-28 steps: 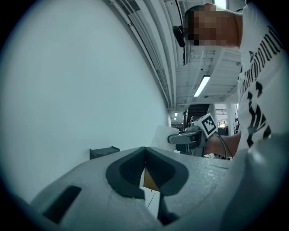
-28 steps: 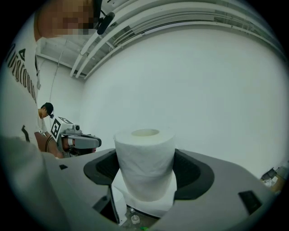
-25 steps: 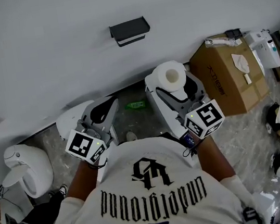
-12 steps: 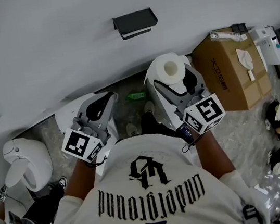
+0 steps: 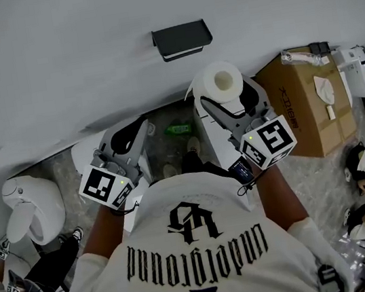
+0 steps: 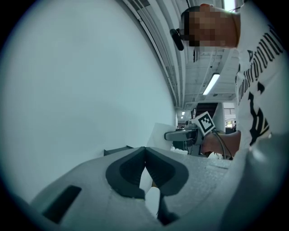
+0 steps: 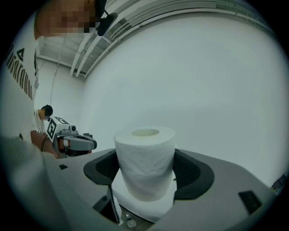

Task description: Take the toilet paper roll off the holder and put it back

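Jaws of our right gripper [image 5: 229, 100] clamp the toilet paper roll [image 7: 144, 162] by its sides, core upright. We reckon that grip leaves the core free for the black wall holder [image 5: 182, 37], just beyond. Our left gripper [image 6: 145, 155] hangs pinched together and empty, clear of the work.

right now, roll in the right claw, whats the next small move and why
Probably raise the right claw toward the black wall-mounted holder: the claw is shut on the white toilet paper roll, held upright, and the holder looks bare, above and slightly left of the roll in the head view.
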Available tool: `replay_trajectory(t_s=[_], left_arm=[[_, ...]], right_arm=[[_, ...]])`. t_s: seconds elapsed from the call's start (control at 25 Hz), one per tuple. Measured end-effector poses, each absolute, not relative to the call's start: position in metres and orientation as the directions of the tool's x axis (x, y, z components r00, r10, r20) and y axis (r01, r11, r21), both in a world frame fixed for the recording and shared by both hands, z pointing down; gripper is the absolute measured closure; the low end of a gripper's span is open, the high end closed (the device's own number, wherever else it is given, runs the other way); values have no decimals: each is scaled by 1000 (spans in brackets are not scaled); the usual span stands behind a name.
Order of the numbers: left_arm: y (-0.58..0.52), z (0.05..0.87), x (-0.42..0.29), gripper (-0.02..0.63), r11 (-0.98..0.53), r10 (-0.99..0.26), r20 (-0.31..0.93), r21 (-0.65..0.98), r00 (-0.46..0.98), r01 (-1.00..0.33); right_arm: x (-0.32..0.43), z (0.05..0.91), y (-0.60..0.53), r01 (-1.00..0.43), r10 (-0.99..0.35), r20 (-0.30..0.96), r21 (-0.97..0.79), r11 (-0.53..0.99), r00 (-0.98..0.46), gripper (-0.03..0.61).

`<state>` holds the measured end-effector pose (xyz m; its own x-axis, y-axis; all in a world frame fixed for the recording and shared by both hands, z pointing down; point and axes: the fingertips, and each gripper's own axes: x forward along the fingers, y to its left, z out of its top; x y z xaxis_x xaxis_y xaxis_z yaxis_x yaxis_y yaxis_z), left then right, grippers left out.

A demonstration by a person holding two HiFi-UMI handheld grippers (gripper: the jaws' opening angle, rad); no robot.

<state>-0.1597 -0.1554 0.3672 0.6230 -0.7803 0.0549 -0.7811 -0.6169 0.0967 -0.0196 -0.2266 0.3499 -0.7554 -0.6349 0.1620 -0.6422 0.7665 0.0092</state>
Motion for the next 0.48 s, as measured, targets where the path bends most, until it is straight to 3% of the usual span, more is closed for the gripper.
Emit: replay_trajectory(t_s=[0.48], left_arm=[[-216, 358, -153, 600, -550, -832, 29, 87, 554, -830]], right_arm=[[-18, 340, -305, -585, -583, 152, 36, 810, -798, 239]])
